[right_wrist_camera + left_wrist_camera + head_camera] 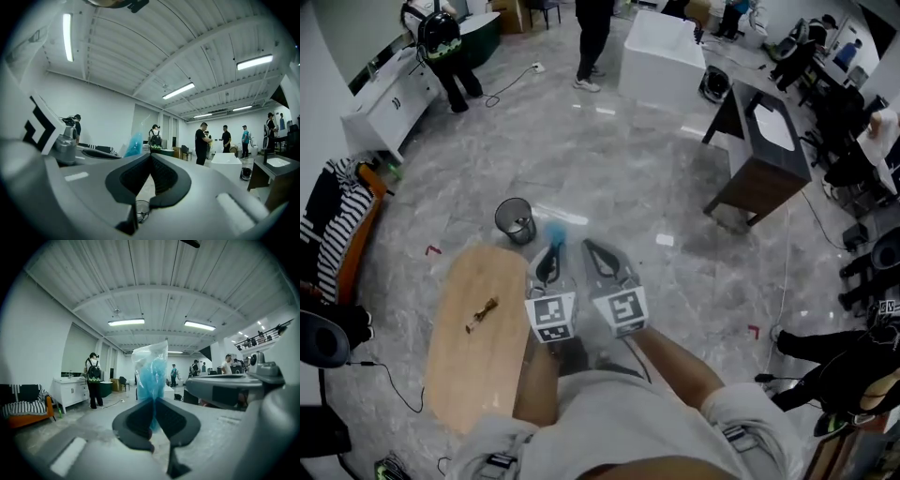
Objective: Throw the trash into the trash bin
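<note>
Head view has the person standing at the near end of an oval wooden table (478,375), with both grippers held out ahead, roughly level, above the marble floor. The left gripper (551,258) has its jaws drawn almost together on the gathered lower part of a crumpled blue-and-clear plastic bag (555,231). The rest of the bag stands up past the jaw tips. Pinching it at that thin, bunched part looks deliberate, since a flimsy bag offers little else to grip.

The right gripper (592,248) sits just beside the left with its jaws pressed together on nothing. To my eye it is only travelling alongside, kept out of the way.

The trash bin (516,220), a dark mesh bucket, stands on the floor just past the table's far end. The bag hangs near it, slightly to its right in the head view, and does not seem to be over the opening yet. I judge the carry to be almost done. The left gripper needs to get above the bin's mouth before letting go, and low down, because so light a bag could drift aside.

A small brown scrap (483,314) lies on the table, possibly more trash.
</note>
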`<action>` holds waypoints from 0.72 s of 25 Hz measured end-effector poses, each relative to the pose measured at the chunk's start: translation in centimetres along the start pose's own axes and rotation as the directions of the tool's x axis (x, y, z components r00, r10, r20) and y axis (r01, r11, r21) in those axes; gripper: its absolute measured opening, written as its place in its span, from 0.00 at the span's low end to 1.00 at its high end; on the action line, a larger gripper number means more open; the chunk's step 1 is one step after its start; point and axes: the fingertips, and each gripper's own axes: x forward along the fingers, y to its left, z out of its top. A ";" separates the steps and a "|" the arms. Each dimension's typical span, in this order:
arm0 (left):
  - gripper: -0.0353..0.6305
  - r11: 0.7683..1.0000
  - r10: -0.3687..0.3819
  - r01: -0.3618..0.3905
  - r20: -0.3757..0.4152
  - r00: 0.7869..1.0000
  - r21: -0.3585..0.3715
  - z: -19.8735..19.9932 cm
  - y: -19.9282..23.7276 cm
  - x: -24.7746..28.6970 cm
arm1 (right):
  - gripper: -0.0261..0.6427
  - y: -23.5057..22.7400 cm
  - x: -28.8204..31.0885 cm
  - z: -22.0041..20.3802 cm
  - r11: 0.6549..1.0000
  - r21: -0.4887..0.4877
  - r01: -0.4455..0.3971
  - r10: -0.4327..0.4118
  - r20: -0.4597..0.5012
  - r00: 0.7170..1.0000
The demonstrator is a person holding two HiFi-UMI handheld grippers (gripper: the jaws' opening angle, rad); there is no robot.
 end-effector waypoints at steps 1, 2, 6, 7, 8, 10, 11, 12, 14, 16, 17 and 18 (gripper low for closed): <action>0.11 1.000 0.007 -0.007 -0.002 1.000 -0.001 -0.1 0.0 0.8 | 0.05 -0.8 0.4 0.0 1.000 0.002 -0.003 0.003 0.002 1.000; 0.11 1.000 0.017 -0.017 -0.005 1.000 -0.004 -0.2 0.2 1.6 | 0.05 -1.5 0.9 -0.1 1.000 0.003 -0.007 0.007 0.000 1.000; 0.11 0.998 0.056 -0.057 -0.006 0.998 -0.034 0.2 3.6 6.7 | 0.05 -3.8 6.1 0.1 0.999 -0.015 -0.030 0.030 -0.008 1.000; 0.11 0.998 0.060 -0.060 0.000 0.998 -0.037 0.8 4.6 8.4 | 0.05 -4.5 7.9 0.4 0.999 -0.024 -0.038 0.037 -0.005 0.999; 0.11 0.997 0.060 -0.060 0.007 0.998 -0.040 1.4 5.4 10.1 | 0.05 -5.2 9.7 0.8 0.999 -0.032 -0.044 0.044 -0.004 0.999; 0.11 0.997 0.055 -0.055 0.014 0.998 -0.051 2.5 7.0 13.5 | 0.05 -6.6 13.2 1.3 0.998 -0.034 -0.053 0.053 -0.020 0.998; 0.11 0.997 0.055 -0.054 0.015 0.998 -0.060 2.8 8.0 15.0 | 0.05 -7.1 15.0 1.4 0.998 -0.026 -0.057 0.056 -0.033 0.998; 0.11 0.996 0.058 -0.056 0.017 0.998 -0.070 3.1 9.2 16.5 | 0.05 -7.5 16.9 1.5 0.998 -0.020 -0.063 0.062 -0.045 0.997; 0.11 0.994 0.072 -0.069 0.026 0.997 -0.082 3.9 11.5 19.0 | 0.05 -7.9 20.5 1.7 0.996 -0.025 -0.087 0.085 -0.066 0.994; 0.11 0.992 0.094 -0.091 0.029 0.995 -0.082 4.4 13.3 20.7 | 0.05 -8.1 23.4 1.6 0.991 -0.047 -0.125 0.121 -0.082 0.989; 0.11 0.991 0.109 -0.107 0.026 0.994 -0.082 4.5 14.0 21.4 | 0.05 -8.3 24.5 1.6 0.988 -0.054 -0.144 0.139 -0.088 0.986; 0.11 0.989 0.126 -0.124 0.020 0.992 -0.084 4.5 14.8 22.2 | 0.05 -8.6 25.7 1.5 0.985 -0.057 -0.161 0.155 -0.090 0.984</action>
